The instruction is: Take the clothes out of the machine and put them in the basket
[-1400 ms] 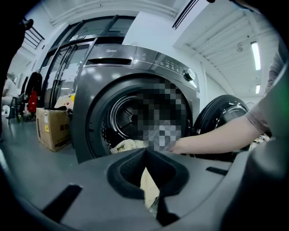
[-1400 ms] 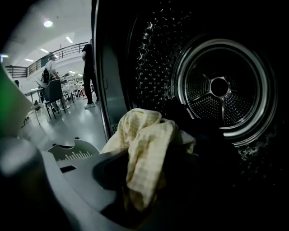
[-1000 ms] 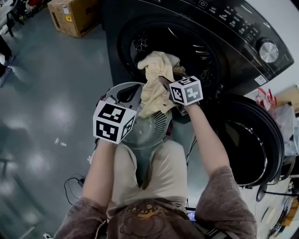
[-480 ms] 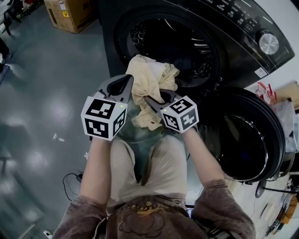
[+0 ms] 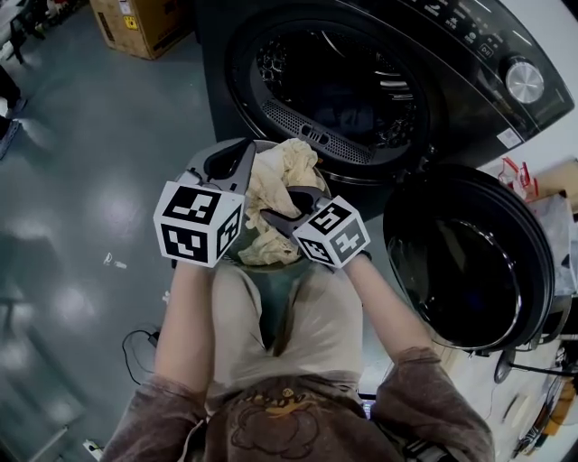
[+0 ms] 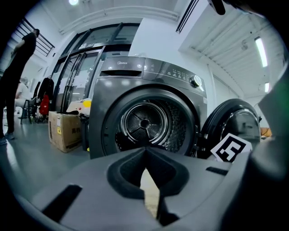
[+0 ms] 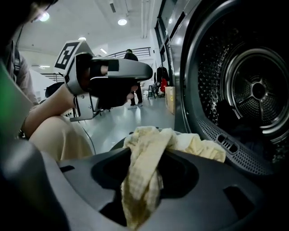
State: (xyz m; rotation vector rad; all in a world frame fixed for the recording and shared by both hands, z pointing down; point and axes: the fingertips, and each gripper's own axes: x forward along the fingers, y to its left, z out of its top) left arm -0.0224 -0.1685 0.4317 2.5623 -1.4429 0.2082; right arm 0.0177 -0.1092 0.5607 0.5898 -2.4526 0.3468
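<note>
Cloth [image 5: 271, 185] hangs in the right gripper's [image 5: 271, 215] opening jaws over the basket [image 5: 287, 273]. Left gripper [image 6: 145, 162] stays out, pressed together. A snag could drag it out.

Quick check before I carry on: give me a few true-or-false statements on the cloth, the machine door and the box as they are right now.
1. The machine door is open. True.
2. A cream cloth lies between the right gripper's jaws. True; those jaws are opening.
3. The cloth is inside the drum. False: it is outside, over the basket in front of the machine.
4. The cardboard box stands on top of the machine. False: it is on the floor, at the upper left of the head view.
</note>
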